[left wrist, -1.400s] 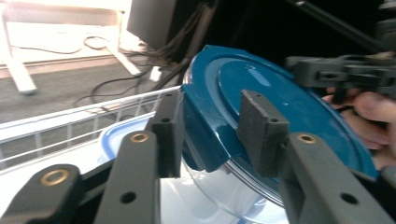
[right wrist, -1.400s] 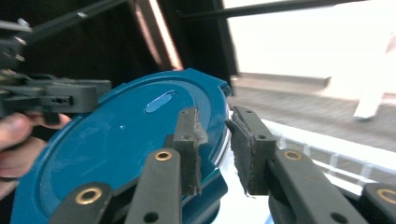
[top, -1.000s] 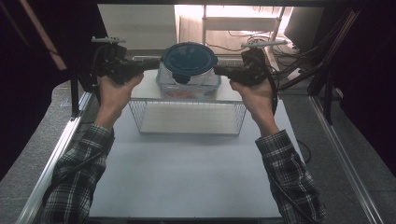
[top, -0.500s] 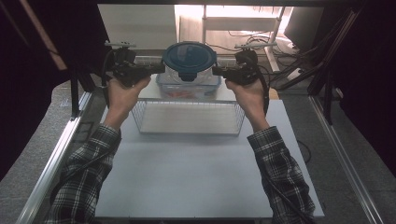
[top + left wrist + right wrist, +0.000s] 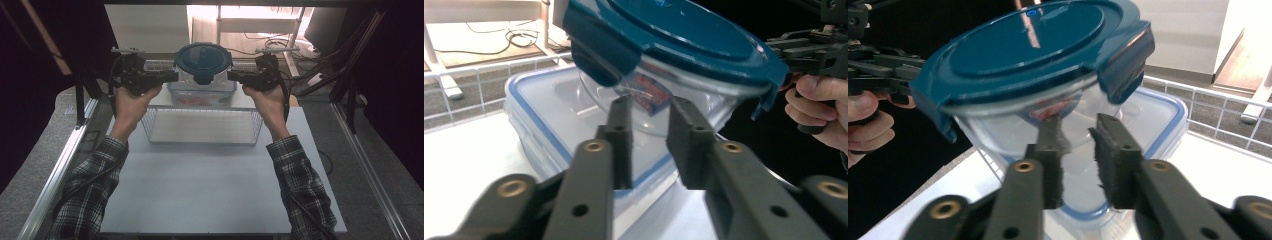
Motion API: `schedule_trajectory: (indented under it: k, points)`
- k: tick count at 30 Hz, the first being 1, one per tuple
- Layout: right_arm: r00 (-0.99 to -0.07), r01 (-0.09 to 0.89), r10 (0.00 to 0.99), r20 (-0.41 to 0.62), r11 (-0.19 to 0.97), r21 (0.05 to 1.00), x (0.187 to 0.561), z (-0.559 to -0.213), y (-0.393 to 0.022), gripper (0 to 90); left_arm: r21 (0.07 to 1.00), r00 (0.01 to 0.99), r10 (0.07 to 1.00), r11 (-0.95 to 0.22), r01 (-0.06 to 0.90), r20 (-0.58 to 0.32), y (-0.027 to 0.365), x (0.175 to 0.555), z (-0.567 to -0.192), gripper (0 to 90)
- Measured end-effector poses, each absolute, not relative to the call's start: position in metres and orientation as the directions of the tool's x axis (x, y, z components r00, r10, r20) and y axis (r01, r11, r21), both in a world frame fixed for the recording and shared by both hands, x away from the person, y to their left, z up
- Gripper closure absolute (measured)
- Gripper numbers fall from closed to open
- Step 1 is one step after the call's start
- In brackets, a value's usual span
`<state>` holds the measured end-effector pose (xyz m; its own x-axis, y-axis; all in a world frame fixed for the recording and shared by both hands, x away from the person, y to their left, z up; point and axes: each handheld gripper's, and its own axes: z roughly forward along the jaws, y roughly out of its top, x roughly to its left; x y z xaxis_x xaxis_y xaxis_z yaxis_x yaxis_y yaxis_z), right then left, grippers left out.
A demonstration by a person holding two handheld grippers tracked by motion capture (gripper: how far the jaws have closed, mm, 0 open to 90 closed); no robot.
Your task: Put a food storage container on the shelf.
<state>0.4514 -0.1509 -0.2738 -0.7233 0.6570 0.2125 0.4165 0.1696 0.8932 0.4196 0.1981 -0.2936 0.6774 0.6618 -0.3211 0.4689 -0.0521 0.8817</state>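
Round glass container (image 5: 203, 67), upper centre: rigid, smooth, breakable; grip under lid rim. Left tool (image 5: 172, 76) and right tool (image 5: 233, 75), jaws just opening, pads apart, grip nothing.

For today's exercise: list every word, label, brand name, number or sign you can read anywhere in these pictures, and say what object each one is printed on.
No text can be read anywhere.
Red packet inside the round container: printing is too blurred to read.
Blue lid: a small raised mark near its rim, too small to read.
Rectangular box beneath it: no label visible.
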Motion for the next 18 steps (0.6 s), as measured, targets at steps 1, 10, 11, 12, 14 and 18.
schedule_trajectory:
  k: [1,10,11,12,14,18]
  points:
    - [-0.726,0.413,0.655,0.21,0.171,0.894,0.45,-0.275,-0.151,67.9,0.881,0.682,0.657,-0.059,0.47,-0.32,0.198,0.419,-0.295,63.6]
    - [-0.749,0.395,0.633,0.196,0.189,0.899,0.44,-0.281,-0.152,45.4,0.888,0.712,0.636,-0.091,0.451,-0.297,0.198,0.406,-0.304,35.6]
    - [-0.753,0.391,0.63,0.191,0.195,0.899,0.438,-0.282,-0.152,43.0,0.889,0.715,0.634,-0.095,0.449,-0.293,0.198,0.404,-0.306,33.7]
    - [-0.754,0.387,0.631,0.182,0.203,0.899,0.436,-0.283,-0.152,40.7,0.889,0.717,0.634,-0.101,0.448,-0.289,0.198,0.402,-0.307,32.0]
    - [-0.753,0.38,0.636,0.166,0.215,0.9,0.434,-0.285,-0.151,36.7,0.891,0.724,0.633,-0.117,0.438,-0.273,0.197,0.399,-0.31,28.8]
    - [-0.755,0.377,0.634,0.168,0.21,0.902,0.429,-0.288,-0.153,28.8,0.894,0.733,0.629,-0.131,0.428,-0.259,0.195,0.392,-0.316,23.2]
